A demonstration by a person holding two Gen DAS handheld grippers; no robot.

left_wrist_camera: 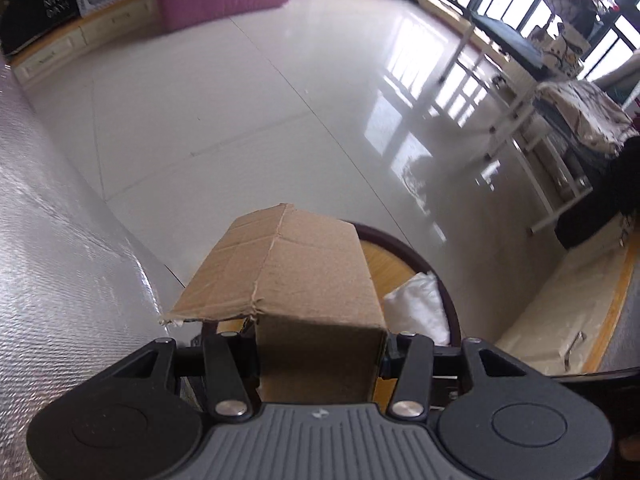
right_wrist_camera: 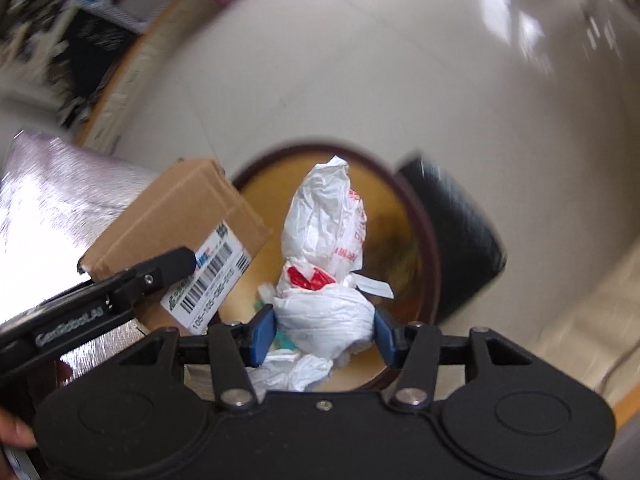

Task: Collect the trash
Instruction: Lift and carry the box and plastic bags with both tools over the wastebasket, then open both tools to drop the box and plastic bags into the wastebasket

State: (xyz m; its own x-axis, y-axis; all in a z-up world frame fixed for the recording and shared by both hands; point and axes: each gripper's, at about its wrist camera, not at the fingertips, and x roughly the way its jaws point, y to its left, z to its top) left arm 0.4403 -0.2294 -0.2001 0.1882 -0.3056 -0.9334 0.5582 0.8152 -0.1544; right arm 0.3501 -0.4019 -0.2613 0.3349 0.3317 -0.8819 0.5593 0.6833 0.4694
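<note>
— What can't you make out?
— My left gripper: the cardboard box hides its pads. The bin is mostly covered.
— And right?
— Blurred shelves; the bag's red print is unreadable.

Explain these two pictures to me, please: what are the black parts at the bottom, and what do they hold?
The black parts are hand-held grippers, one in each of a person's hands, each with a camera looking along its fingers. In the left wrist view, the left gripper is shut on a cardboard box. In the right wrist view, the right gripper clamps a tied white plastic bag between blue pads. Both are above a round wooden stool; a black bin stands beside it on the floor.
</note>
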